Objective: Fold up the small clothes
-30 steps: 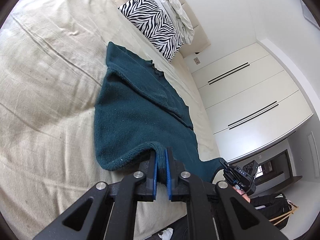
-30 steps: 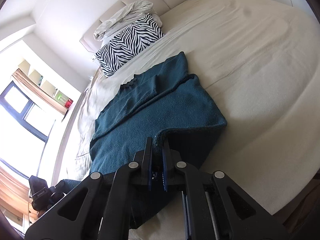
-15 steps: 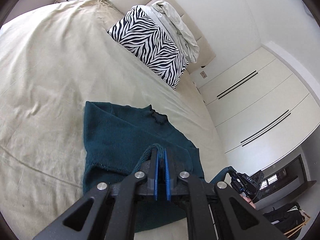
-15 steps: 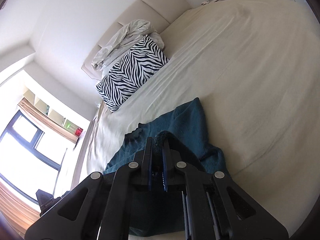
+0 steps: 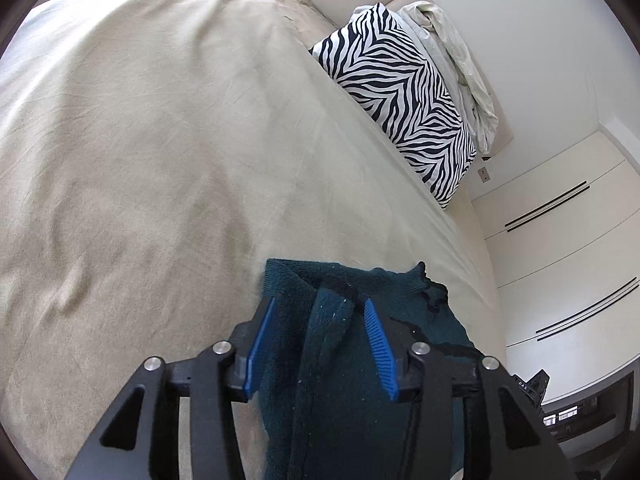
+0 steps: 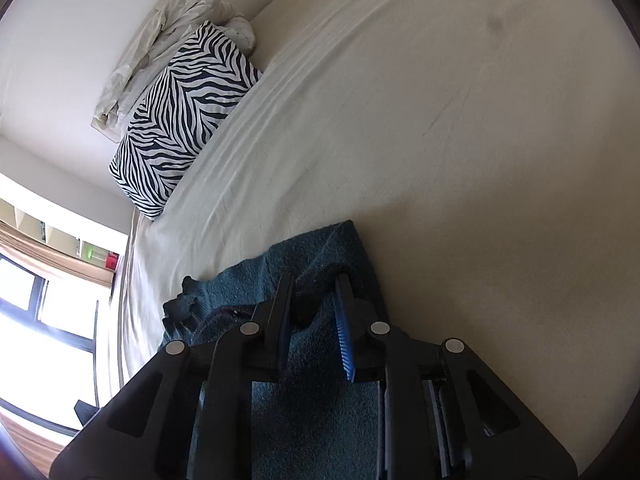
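On the beige bed sheet (image 5: 160,140), well short of the zebra-print pillow (image 5: 404,104), lay the one task item: a dark teal knitted garment (image 5: 340,400), folded over on itself.

- Garment, left wrist view: upper edge toward the pillow, neckline (image 5: 424,276) at its right corner, a raised fold of the knit running down the middle.
- Left gripper (image 5: 318,340): jaws opening, blue pads standing clear on either side of the raised fold; the fold lay between them, and neither pad pressed on it.
- Garment, right wrist view (image 6: 320,400): same teal knit, its far corner pointing away from the pillow (image 6: 180,120), collar bunched at the left edge.
- Right gripper (image 6: 312,320): jaws opening, set narrower than the left pair; a bunched ridge of knit sat between the fingers. Whether the left-hand pad touched the cloth could not be told.
- Crumpled pale bedding (image 5: 452,48): heaped behind the pillow, against the padded headboard.
- Wardrobe doors (image 5: 568,264): white, beyond the pillow's far end.
- Window (image 6: 40,320): bright, below the pillow in the right wrist view.
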Demonstrator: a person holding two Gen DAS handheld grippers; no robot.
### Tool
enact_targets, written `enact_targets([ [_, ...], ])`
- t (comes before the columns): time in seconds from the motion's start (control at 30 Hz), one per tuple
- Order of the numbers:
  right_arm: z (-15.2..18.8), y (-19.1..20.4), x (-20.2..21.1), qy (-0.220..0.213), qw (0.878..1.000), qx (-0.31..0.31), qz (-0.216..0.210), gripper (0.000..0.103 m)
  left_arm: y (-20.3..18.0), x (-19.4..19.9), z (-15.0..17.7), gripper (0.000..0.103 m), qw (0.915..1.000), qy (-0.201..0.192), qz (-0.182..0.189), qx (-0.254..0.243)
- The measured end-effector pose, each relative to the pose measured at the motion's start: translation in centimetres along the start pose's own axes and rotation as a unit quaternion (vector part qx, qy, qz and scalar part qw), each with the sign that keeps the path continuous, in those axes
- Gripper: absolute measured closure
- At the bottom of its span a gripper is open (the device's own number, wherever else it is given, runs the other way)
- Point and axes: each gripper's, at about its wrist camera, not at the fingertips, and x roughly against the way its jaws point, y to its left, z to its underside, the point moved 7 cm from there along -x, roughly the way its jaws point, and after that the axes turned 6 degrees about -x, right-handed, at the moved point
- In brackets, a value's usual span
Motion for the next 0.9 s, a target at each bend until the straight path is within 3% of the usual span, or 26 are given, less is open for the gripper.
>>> enact_targets([
  [0.03,0.0,0.0,0.3,-0.008,1.000,0.006,-0.001,0.068,0.3,0.3,0.4,0.041,1.0000,-0.001,-0.003,0.002],
  [0.1,0.6,-0.1,1.4,-0.022,1.000,0.006,0.000,0.050,0.4,1.2,1.1,0.040,0.9999,-0.008,0.005,0.005],
  [0.13,1.1,-0.3,2.4,-0.032,0.999,0.010,0.003,0.045,0.2,1.6,1.6,0.040,1.0000,-0.008,0.005,-0.001],
  [0.27,1.9,-1.0,5.9,-0.050,0.997,0.040,0.038,0.045,-1.5,2.7,3.7,0.039,0.9989,-0.006,-0.003,-0.046],
  [0.33,2.9,-1.5,6.9,-0.035,0.997,0.052,0.041,0.045,-2.1,3.0,4.8,0.036,0.9978,-0.003,-0.014,-0.065],
  [0.47,6.4,-2.8,7.9,-0.005,0.989,0.118,0.088,0.045,-2.3,3.0,7.2,0.034,0.9963,0.012,-0.026,-0.081],
  [0.57,9.2,-2.9,8.4,0.003,0.981,0.165,0.101,0.048,-2.3,2.8,8.5,0.034,0.9944,0.017,-0.037,-0.098],
  [0.63,10.4,-2.5,8.4,0.001,0.973,0.201,0.117,0.065,-2.1,2.3,9.1,0.038,0.9931,0.028,-0.045,-0.104],
  [0.67,10.9,-2.4,8.4,-0.001,0.968,0.216,0.125,0.070,-2.0,2.1,9.3,0.042,0.9928,0.030,-0.047,-0.106],
  [0.73,11.4,-2.2,8.7,-0.011,0.960,0.241,0.141,0.083,-1.9,1.8,9.6,0.059,0.9908,0.033,-0.058,-0.118],
  [0.8,11.6,-2.0,9.3,-0.020,0.956,0.250,0.150,0.096,-1.8,1.7,9.8,0.065,0.9888,0.031,-0.073,-0.127],
  [0.9,11.7,-2.3,10.5,-0.033,0.956,0.243,0.163,0.098,-1.5,1.6,10.1,0.075,0.9873,0.032,-0.081,-0.133],
])
